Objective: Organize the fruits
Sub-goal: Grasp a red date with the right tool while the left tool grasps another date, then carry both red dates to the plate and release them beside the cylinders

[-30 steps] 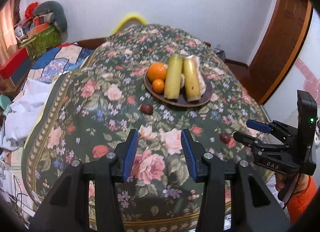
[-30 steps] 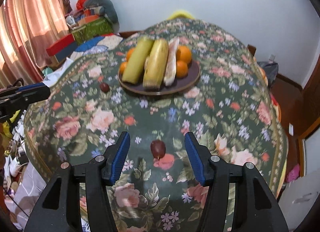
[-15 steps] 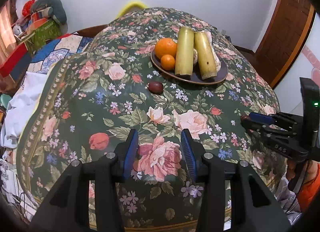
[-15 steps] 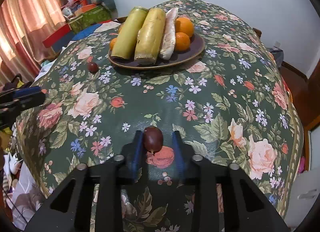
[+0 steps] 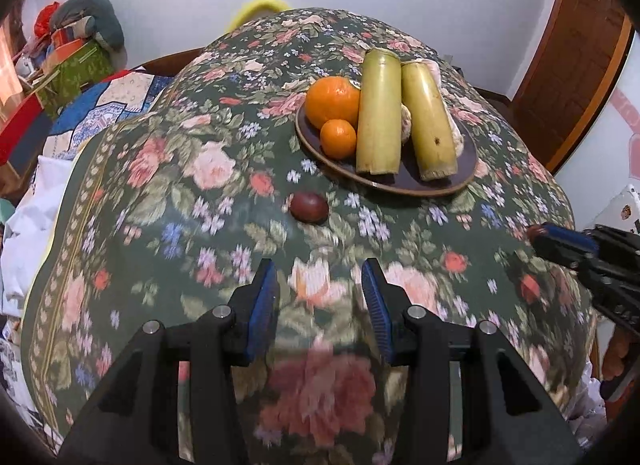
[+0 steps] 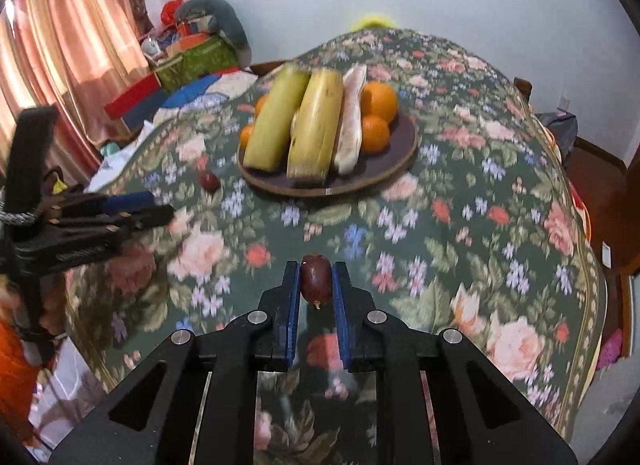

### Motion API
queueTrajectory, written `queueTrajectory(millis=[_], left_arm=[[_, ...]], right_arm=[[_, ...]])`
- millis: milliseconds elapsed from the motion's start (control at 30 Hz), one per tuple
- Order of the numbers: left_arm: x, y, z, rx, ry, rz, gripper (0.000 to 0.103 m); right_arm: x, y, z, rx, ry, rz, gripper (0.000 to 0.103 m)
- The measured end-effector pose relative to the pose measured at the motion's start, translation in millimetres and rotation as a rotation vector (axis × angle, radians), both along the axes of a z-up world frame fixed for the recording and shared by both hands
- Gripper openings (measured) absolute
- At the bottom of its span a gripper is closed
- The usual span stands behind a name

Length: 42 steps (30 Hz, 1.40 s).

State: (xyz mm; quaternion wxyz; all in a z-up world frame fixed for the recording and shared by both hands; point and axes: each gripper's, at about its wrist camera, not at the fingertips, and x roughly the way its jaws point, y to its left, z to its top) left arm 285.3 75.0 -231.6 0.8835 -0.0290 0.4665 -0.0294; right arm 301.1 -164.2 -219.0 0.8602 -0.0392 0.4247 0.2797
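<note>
A dark brown plate [image 5: 464, 181] on the floral tablecloth holds two oranges [image 5: 333, 101], two green-yellow stalks [image 5: 379, 113] and a pale piece behind them; it also shows in the right wrist view [image 6: 400, 169]. A small dark red fruit [image 5: 309, 207] lies on the cloth just in front of the plate's left edge. My left gripper [image 5: 320, 297] is open and empty, short of that fruit. My right gripper [image 6: 316, 285] is shut on a second dark red fruit [image 6: 316, 279], held above the cloth in front of the plate. The loose fruit also shows in the right wrist view [image 6: 209, 181].
The round table [image 5: 120, 225] drops off at its cloth-covered edges. A bed with boxes and clutter [image 5: 68, 69] stands to the left, curtains [image 6: 60, 45] beyond it, a wooden door [image 5: 576, 57] at the right.
My right gripper closed on the dark red fruit and lifted it off the cloth. My left gripper moved forward toward the other loose fruit, staying open.
</note>
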Motion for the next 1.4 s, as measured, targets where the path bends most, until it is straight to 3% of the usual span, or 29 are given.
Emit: queueTrajectory(millis=[400,600,800,1400], left_arm=[[46,5,-15,0.03,0.017,0.012,0.036],[52,8,-19,0.0,0.016,0.007,0.03],[52,2,-20,0.021,0.005,-0.014,0.024],[48,-35,14,-0.026,-0.075,-0.112,0.024]], right_arm=[[33,-7,0,0.017,-0.026,-0.048,0.014],[40,-8,-6,0.018,-0.012,-0.052,0.014],[41,-8,-7,0.022,-0.009,-0.049,0.015],[62,6,1,0.043,-0.052,-0.034,0.015]])
